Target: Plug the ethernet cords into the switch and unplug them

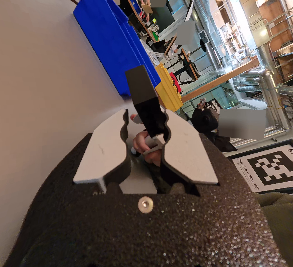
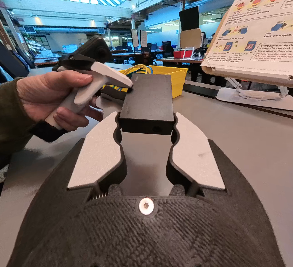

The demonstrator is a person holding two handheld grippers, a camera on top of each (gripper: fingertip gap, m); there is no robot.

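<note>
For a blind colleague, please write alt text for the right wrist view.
The right gripper holds a black switch by its near end, above a grey table. The left gripper grips the switch's left edge, and a yellow bin of cords sits behind.

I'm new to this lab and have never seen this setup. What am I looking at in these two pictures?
No robot here: a person holds a two-finger gripper in each hand, and each picture comes from a camera on one gripper. In the right wrist view, the right gripper clamps the near end of a black switch; the left gripper, in the person's hand, grips its side. The left wrist view is tilted sideways. On the grey table stands a yellow bin holding coloured ethernet cords.
</note>
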